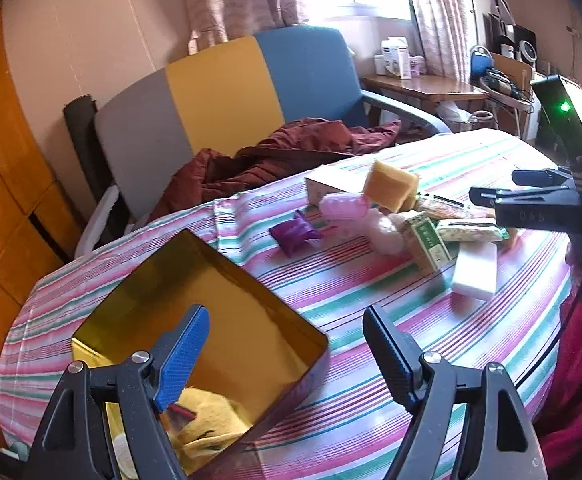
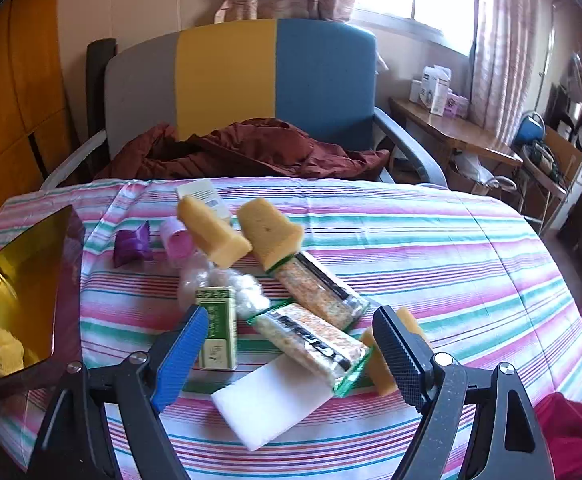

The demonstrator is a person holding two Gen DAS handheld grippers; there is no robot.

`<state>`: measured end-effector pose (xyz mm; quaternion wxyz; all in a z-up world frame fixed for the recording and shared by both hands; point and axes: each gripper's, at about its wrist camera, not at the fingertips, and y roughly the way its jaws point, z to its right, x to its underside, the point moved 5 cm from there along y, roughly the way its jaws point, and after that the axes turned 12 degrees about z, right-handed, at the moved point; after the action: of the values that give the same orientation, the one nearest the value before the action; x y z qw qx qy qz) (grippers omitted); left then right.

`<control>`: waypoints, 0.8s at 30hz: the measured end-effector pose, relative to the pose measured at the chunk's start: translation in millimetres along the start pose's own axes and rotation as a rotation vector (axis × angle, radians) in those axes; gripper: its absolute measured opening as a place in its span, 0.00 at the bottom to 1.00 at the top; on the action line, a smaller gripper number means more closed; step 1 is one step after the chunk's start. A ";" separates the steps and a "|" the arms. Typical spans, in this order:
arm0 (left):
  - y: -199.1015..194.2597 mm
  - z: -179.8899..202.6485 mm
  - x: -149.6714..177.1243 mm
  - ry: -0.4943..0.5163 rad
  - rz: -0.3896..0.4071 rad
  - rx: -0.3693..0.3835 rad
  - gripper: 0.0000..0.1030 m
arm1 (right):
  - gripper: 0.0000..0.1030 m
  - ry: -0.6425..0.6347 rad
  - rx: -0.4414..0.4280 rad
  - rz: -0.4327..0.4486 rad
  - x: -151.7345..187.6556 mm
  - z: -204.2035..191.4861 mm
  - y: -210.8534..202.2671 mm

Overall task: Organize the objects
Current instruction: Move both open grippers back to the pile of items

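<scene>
Presently, the striped pink-green tablecloth (image 2: 431, 248) spreads beneath both tools. Under the left gripper (image 1: 287, 344), fingers apart and empty, sits the gold-lined rectangular tin box (image 1: 227, 300) with its opening below the blue fingertip. Ahead of the right gripper (image 2: 291, 344), likewise spread and holding nothing, a white foam block (image 2: 267, 404) lies between its fingers, beside clear-wrapped snack bars (image 2: 311, 340) and a small green carton (image 2: 217, 328).

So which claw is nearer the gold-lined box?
Left. The left claw hangs open right over the gold-lined box; the right claw is off beside it, open above the white block.
</scene>
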<state>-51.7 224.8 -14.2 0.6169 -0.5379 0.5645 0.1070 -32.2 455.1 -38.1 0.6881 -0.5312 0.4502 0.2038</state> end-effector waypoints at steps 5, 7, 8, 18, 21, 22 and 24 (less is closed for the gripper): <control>18.9 14.3 -3.2 -0.009 -0.029 0.052 0.78 | 0.82 0.066 0.010 -0.015 1.9 21.6 5.4; 28.9 20.1 -4.3 -0.025 -0.050 0.080 0.77 | 0.82 0.094 0.015 -0.025 3.8 29.8 8.0; 34.1 22.7 -5.2 -0.037 -0.060 0.094 0.77 | 0.82 0.110 0.019 -0.031 4.8 34.7 9.3; 99.3 31.5 -20.6 -0.267 -0.191 0.264 0.71 | 0.82 0.173 0.033 -0.057 9.5 53.8 13.0; 114.3 26.3 -36.0 -0.358 -0.203 0.294 0.70 | 0.83 0.165 0.020 -0.065 11.4 50.2 16.1; 116.9 26.1 -45.5 -0.348 -0.173 0.276 0.70 | 0.83 0.161 0.017 -0.069 12.3 48.7 17.4; 120.7 30.9 -62.2 -0.295 -0.114 0.253 0.70 | 0.83 0.157 0.007 -0.080 15.1 45.4 19.9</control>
<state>-144.1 326.6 -35.9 0.7605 -0.4657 0.4457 0.0781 -21.3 500.7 -60.2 0.6603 -0.5607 0.4819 0.1323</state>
